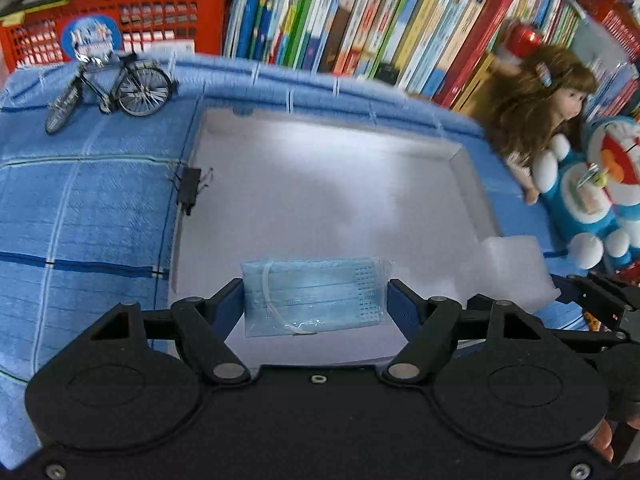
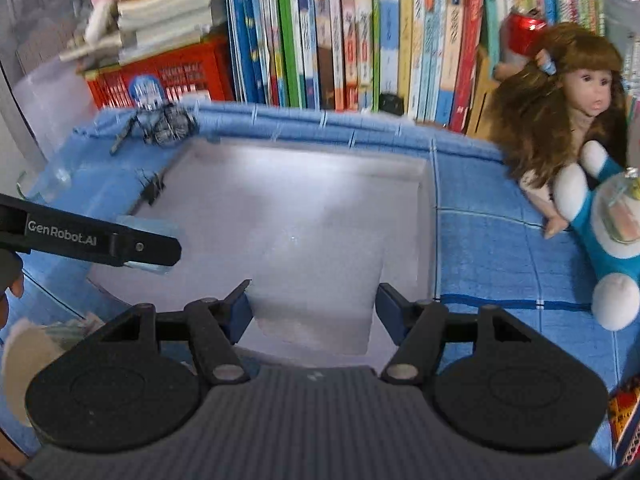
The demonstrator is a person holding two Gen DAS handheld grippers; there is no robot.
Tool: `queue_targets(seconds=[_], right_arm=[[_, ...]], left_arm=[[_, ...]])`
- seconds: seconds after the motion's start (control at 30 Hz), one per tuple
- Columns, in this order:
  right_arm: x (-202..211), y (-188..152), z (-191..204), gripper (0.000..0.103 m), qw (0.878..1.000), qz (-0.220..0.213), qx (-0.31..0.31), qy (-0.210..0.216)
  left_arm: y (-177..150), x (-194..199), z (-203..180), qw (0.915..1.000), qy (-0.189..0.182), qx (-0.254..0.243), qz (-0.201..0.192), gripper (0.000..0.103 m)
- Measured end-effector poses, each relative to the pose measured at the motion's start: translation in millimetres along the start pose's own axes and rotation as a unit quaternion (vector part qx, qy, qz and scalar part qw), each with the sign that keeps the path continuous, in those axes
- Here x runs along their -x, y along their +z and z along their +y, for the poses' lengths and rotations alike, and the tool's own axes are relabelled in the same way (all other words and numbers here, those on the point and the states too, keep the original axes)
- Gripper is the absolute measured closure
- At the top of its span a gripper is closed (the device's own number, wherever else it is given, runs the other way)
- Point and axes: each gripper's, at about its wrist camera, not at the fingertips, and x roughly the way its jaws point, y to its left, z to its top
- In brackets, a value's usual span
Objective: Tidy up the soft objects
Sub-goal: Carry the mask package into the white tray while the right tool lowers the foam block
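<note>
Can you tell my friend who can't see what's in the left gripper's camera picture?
The left gripper holds a wrapped blue face mask over a shallow white tray on a blue cloth. A toy bicycle stands far left; a doll and blue plush toy sit right, before shelved books.

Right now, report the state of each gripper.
Left gripper: closed on the packaged face mask.
Right gripper: closed on the white foam piece.

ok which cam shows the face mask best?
Left wrist: the packaged face mask lies fully visible between the left gripper's fingers, in the white tray. Right wrist shows only slivers of it, behind the left gripper's finger.
</note>
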Motion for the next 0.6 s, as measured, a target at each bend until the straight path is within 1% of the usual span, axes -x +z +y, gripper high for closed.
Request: queue_targets(seconds=[0.17,0.2,0.27,0.3,0.33,0.37,0.4,0.47,0.53,0.6], right_arm=[[-25.0,1.7,0.0,0.029,0.999,0.038,0.001,0.001],[-28.4,1.4,0.2,0.026,0.999,0.043,0.002,0.0],[-35.7,2.1,1.0,0.027,0.999,0.051,0.005,-0.004],[-38.5,2.5,0.5,0.025,0.999,0.053,0.004,-0.007],[-39.7,3.0,0.4,0.021,0.999,0.053,0.003,-0.009],[-40.0,3.5,-0.2,0.018,0.999,0.053,-0.001,-0.01],[-39.1,3.7,-1.4,0.014,0.999,0.05,-0.006,-0.008],[-35.3,4.2,-3.2,0.013,0.999,0.044,-0.011,-0.002],[-29.2,4.8,-2.9,0.008,0.999,0.037,-0.006,-0.002],[-19.9,5.1,-3.0,0.007,1.0,0.025,-0.001,-0.005]], left_arm=[[7.4,-23.3,1.4,0.9994,0.011,0.001,0.032,0.029],[9.0,-27.1,1.8,0.9992,0.013,0.003,0.037,0.029],[11.0,-32.7,2.0,0.9988,0.011,0.007,0.047,0.029],[11.3,-34.8,1.9,0.9986,0.009,0.008,0.052,0.028],[11.7,-36.5,1.5,0.9984,0.008,0.008,0.055,0.028],[11.6,-37.2,1.0,0.9983,0.008,0.009,0.056,0.028],[11.2,-36.7,0.1,0.9984,0.008,0.009,0.055,0.025],[10.7,-33.1,-1.9,0.9987,0.006,0.005,0.05,0.021],[10.1,-27.0,-3.5,0.9991,0.009,0.0,0.041,0.02],[8.7,-17.9,-3.9,0.9995,0.008,0.001,0.031,0.02]])
